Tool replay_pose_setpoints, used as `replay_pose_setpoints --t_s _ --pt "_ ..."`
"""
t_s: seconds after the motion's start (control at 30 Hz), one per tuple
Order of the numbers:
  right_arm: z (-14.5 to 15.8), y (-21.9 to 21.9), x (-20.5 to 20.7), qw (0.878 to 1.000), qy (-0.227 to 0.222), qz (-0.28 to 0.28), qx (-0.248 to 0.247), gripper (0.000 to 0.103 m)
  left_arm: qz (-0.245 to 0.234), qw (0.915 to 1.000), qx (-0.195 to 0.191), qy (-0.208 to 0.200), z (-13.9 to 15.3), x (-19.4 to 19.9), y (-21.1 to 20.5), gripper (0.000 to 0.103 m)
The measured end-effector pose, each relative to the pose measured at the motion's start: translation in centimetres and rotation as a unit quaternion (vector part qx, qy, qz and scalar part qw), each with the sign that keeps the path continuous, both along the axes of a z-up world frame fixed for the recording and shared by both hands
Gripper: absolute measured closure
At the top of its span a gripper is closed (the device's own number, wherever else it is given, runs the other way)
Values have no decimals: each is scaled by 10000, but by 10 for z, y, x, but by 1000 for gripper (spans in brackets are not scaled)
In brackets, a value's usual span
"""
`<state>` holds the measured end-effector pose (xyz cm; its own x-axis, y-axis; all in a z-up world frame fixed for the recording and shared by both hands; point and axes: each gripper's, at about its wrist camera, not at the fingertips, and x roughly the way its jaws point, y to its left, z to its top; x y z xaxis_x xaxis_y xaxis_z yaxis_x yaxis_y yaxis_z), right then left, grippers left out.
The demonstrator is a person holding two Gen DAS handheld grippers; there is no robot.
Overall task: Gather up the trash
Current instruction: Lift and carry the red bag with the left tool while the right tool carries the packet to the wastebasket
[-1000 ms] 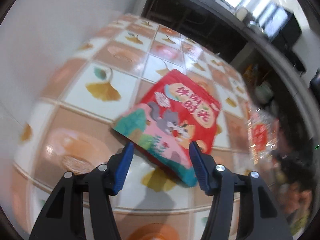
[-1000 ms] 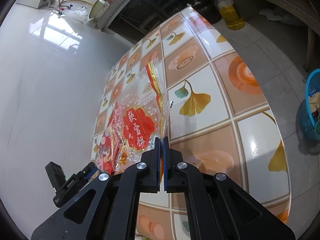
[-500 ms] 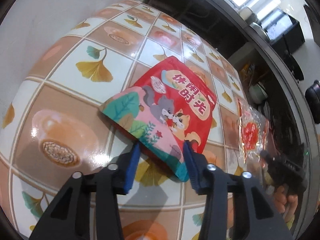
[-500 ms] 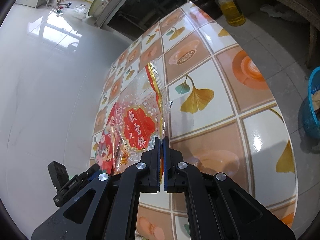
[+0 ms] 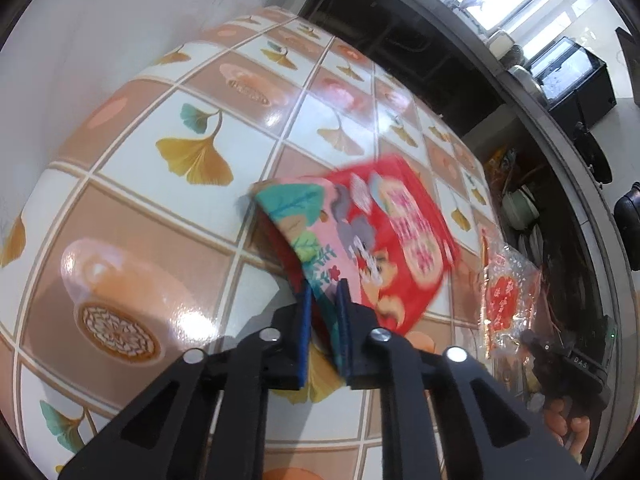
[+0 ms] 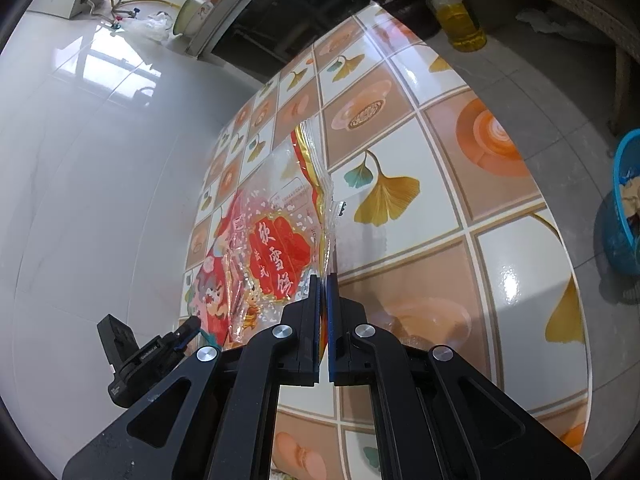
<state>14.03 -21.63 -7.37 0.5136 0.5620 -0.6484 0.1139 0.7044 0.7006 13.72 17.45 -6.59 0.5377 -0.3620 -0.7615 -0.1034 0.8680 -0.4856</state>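
While blurred, red snack bag (image 5: 384,240) pinched by left tongs (image 5: 323,300) | right tongs (image 6: 323,280) pinch clear wrapper (image 6: 280,236)

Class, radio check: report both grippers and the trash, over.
Left gripper shut on red snack bag. Right gripper shut on clear wrapper. Both pieces lifted over tiled table; nothing blocking.

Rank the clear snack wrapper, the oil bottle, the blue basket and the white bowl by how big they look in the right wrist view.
1. Clear snack wrapper, by far the largest, though nearest the camera.
2. Blue basket, cut off by the frame edge.
3. Oil bottle.
4. White bowl.
The bottle and bowl look close in size and sit far back, so their order is unsure.
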Motion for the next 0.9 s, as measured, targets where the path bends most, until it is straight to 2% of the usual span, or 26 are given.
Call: replay_pose_setpoints --t_s 0.17,0.23,0.33,0.4,0.5,0.67,0.9 --pt "0 -1 0 10000 6 -52 1 102 -112 9994 -72 -326 12 -4 -2 98" --pt "0 -2 -1 10000 5 -67 0 102 -251 9984 84 -492 18 -5 -6 98" --pt "3 -3 -2 10000 -14 -88 -12 102 -593 9935 616 -751 28 -6 -16 98" --pt "4 -4 -4 9999 -33 -107 -21 102 -807 9859 1155 -904 34 -7 -24 99" --pt "6 -7 -6 9999 -63 -151 -7 102 -905 9790 1444 -1117 43 -9 -27 99" --pt "11 -12 -9 9996 -155 -205 103 102 -921 9782 1165 -1449 62 -12 -24 103" --pt "23 -23 -19 9990 -290 -292 163 102 -1146 9707 871 -1924 96 -18 -38 103"
